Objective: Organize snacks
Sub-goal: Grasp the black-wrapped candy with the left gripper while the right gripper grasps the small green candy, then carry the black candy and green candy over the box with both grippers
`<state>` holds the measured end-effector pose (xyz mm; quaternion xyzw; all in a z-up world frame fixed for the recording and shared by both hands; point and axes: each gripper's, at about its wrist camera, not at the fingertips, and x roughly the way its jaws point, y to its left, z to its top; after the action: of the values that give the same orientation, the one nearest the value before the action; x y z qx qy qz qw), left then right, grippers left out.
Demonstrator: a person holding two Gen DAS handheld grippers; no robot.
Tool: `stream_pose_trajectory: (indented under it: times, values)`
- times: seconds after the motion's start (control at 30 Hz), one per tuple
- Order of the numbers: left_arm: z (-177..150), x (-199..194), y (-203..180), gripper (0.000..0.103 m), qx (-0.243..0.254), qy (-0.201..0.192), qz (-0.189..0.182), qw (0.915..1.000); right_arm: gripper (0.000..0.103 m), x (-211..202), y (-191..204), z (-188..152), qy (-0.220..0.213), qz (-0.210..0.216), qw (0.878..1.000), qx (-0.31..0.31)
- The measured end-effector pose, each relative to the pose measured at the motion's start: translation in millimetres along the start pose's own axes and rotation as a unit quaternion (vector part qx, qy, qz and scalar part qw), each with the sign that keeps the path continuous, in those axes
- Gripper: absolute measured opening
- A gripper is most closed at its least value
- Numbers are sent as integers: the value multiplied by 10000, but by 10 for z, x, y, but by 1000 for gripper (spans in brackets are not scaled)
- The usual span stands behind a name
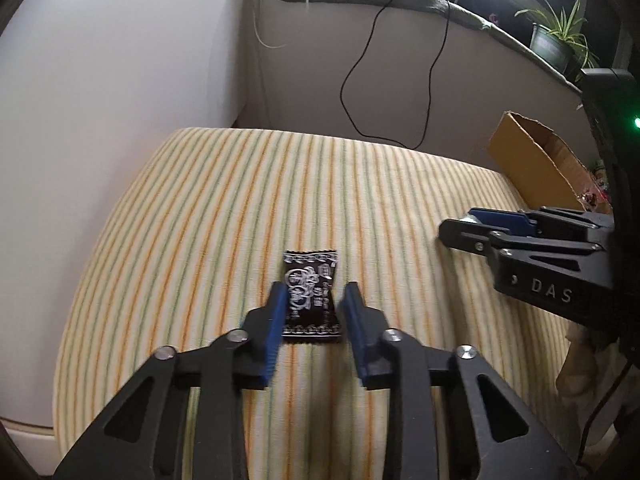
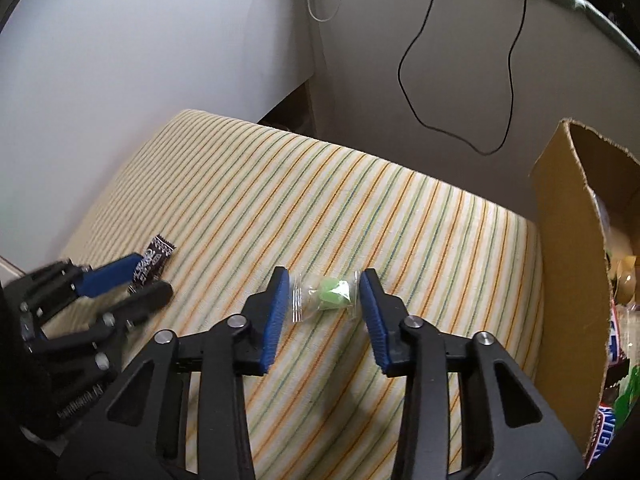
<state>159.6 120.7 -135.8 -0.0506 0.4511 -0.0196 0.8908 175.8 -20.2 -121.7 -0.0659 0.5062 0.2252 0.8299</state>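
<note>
A black snack packet with white print (image 1: 310,268) lies flat on the striped cushion (image 1: 240,200). My left gripper (image 1: 314,292) is down over it, both blue pads against the packet's side edges. The right wrist view shows the same packet (image 2: 158,254) caught between the left gripper's (image 2: 154,276) fingers. A green candy in a clear wrapper (image 2: 332,292) lies on the cushion (image 2: 320,200) between the pads of my right gripper (image 2: 325,274). Those pads stand at the wrapper's ends without squeezing it. In the left wrist view the right gripper (image 1: 458,224) appears low over the cushion at the right.
An open cardboard box (image 2: 568,240) stands on the cushion's right side, with wrapped bars and other snacks (image 2: 604,428) inside; it shows again as the box (image 1: 532,160). A white wall runs along the left. Black cables (image 1: 360,80) hang behind, and a potted plant (image 1: 556,40) sits on a ledge.
</note>
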Motion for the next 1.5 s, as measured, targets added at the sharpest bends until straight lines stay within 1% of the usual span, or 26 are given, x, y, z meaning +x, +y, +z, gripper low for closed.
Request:
stream_pose_trajectory:
  times: [0.07, 0.27, 0.43, 0.77, 0.93, 1.13, 1.27, 1.5]
  values:
    - [-14, -17, 45, 24, -56, -17, -49, 10000, 30, -8, -22, -22, -100, -31, 9999, -56]
    - [-31, -48, 11, 23, -96, -93, -19, 9999, 28, -40, -18, -91, -244, -86, 9993, -280]
    - [-53, -104, 50, 23, -173, -139, -60, 9997, 28, -127, -52, -138, -324, 38, 9993, -200]
    - [-50, -371, -129, 23, -84, -382, -197, 9990, 28, -502, -37, -231, -717, 214, 9970, -217]
    - [11, -548, -330, 23, 45, -554, -297, 9980, 28, -842, -109, -290, -965, 322, 9946, -194]
    - [110, -711, -632, 23, 264, -757, -454, 9957, 28, -1189, -259, -326, -1254, 278, 9916, -184]
    - [175, -798, -860, 23, 420, -867, -566, 9937, 28, -1333, -479, -333, -1401, 180, 9899, -77]
    - [282, -791, -1307, 23, 712, -923, -749, 9904, 28, -1486, -934, -385, -1536, 31, 9879, 194]
